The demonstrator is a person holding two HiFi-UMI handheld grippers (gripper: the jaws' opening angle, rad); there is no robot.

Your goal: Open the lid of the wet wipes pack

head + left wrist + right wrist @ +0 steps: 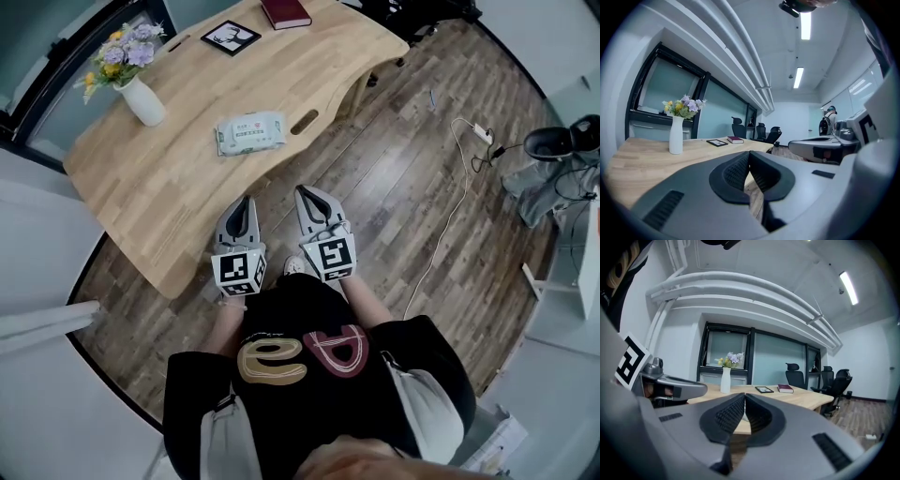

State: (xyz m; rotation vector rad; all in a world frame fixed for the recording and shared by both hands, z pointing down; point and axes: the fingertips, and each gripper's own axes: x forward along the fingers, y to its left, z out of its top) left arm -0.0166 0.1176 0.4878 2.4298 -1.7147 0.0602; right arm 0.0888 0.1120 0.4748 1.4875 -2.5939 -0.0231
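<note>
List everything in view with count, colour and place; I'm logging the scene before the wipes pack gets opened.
table: one, light wood, ahead of the person
wet wipes pack: one, white and green, mid-table
vase: one, white, holding purple and yellow flowers, table's left side
picture frame: one, black, table's far end
book: one, dark red, beside the frame
office chairs: three, black, beyond the table
power strip: one, white, with cable, floor at right
left gripper: one, grey, shut, empty, near the table's edge
right gripper: one, grey, shut, empty, beside the left
</note>
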